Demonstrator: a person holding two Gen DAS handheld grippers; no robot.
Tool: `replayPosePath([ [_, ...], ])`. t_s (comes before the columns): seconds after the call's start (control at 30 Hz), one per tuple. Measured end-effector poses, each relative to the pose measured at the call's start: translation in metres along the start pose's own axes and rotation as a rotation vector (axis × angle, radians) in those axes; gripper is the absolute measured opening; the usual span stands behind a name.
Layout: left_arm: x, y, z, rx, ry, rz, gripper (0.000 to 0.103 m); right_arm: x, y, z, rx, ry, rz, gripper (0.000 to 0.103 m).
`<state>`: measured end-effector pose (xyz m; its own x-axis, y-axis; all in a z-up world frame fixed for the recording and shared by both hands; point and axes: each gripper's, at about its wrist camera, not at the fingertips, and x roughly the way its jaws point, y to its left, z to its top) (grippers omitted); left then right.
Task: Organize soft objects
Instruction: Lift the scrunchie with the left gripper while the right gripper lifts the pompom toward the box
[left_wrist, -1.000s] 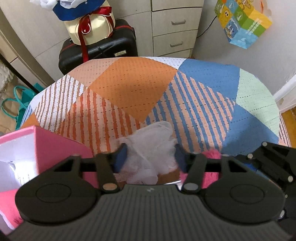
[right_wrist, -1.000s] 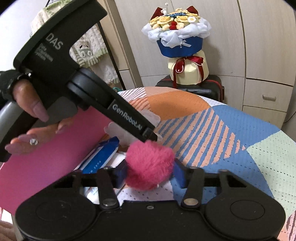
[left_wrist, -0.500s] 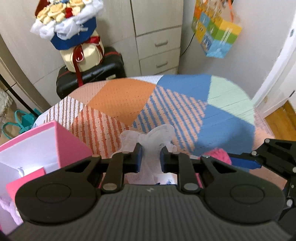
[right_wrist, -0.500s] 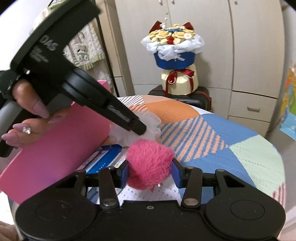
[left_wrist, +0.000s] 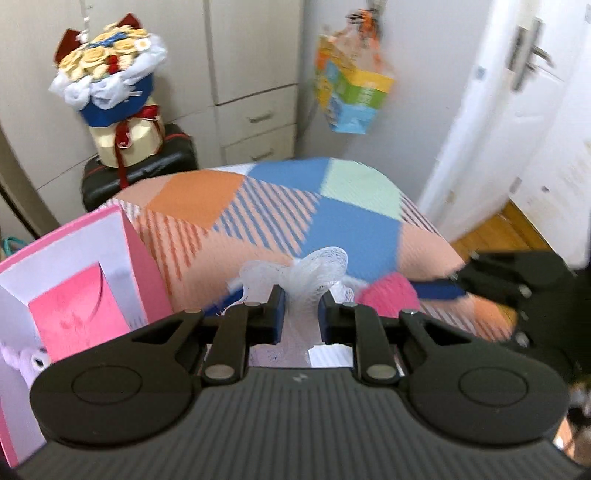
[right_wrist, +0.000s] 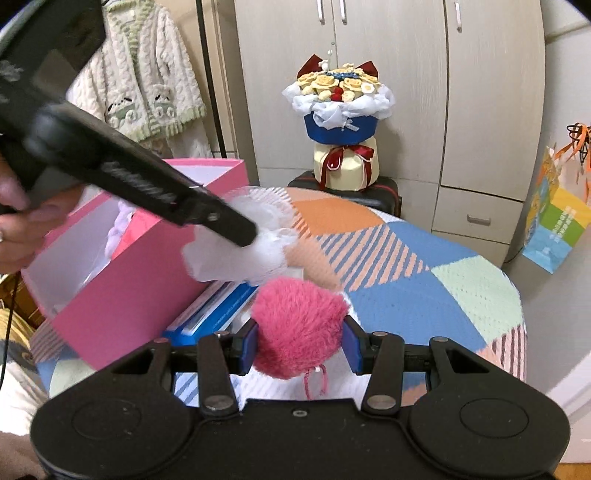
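The pink box (right_wrist: 125, 295) sits open at the tabletop's (right_wrist: 424, 295) left edge, ready for soft things. Left hand-held gripper (left_wrist: 301, 314) pinches the white mesh puff (left_wrist: 314, 269) aloft beside it; right hand-held gripper (right_wrist: 300, 343) squeezes the pink pompom (right_wrist: 299, 317) above the near edge, likely next in.

White mesh pouf (left_wrist: 314, 273); magenta fluffy pompom (right_wrist: 297, 325); pink box (right_wrist: 122, 295), white interior. Desk cloth (right_wrist: 417, 295): orange, blue, mint blocks, striped sections.

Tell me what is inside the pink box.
The pink box is open, with white inner walls. Inside, a pink card or envelope leans upright, and a pale lilac fluffy item lies beside it. The box floor and anything beneath these are hidden from both views.
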<state>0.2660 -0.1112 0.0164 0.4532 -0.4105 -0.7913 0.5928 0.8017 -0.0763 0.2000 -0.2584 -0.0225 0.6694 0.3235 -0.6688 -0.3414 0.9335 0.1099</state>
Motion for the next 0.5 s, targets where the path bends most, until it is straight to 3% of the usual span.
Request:
replayPosePath([
  [0.27, -0.049, -0.023, -0.049, 0.077, -0.011, -0.06, 0.017, -0.026, 0.02, -0.019, 0.018, 0.057, 0.027, 0.052],
  [0.5, -0.078, -0.029, -0.088, 0.077, 0.009, -0.09, 0.017, -0.052, 0.043, -0.037, 0.02, 0.078, 0.065, 0.052],
])
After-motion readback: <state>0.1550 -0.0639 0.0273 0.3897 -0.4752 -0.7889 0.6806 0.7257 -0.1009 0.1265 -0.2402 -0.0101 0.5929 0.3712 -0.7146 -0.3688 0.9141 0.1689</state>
